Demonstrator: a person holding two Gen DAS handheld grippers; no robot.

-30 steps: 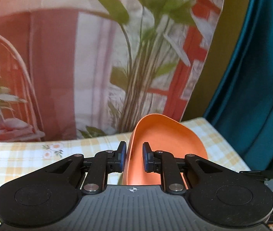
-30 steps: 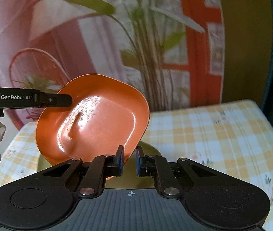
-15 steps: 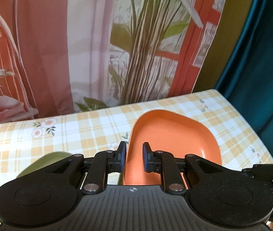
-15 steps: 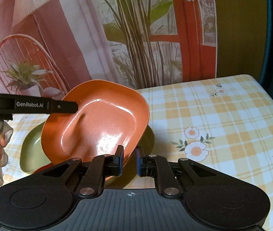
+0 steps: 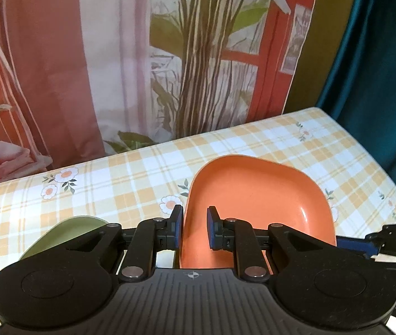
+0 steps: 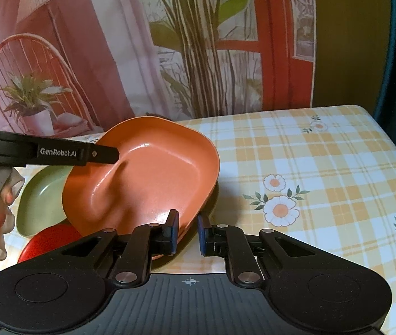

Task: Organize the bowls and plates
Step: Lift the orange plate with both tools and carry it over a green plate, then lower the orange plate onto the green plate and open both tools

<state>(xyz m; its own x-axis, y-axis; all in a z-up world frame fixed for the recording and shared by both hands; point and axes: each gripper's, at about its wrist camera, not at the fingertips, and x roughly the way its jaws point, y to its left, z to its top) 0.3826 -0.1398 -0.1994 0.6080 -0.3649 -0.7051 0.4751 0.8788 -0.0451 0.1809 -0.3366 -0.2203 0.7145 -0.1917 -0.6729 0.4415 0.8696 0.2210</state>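
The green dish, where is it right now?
In the right wrist view, the shallow olive-green dish sits on the checked tablecloth at the left, partly under the tilted orange plate, with a red plate just in front.

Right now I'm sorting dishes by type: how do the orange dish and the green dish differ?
The orange dish is tilted, with the left gripper clamping its rim; the green dish rests on the tablecloth, ungripped. The orange one is fully visible; the green one is partly hidden behind it. Both look like shallow, rounded-square dishes.
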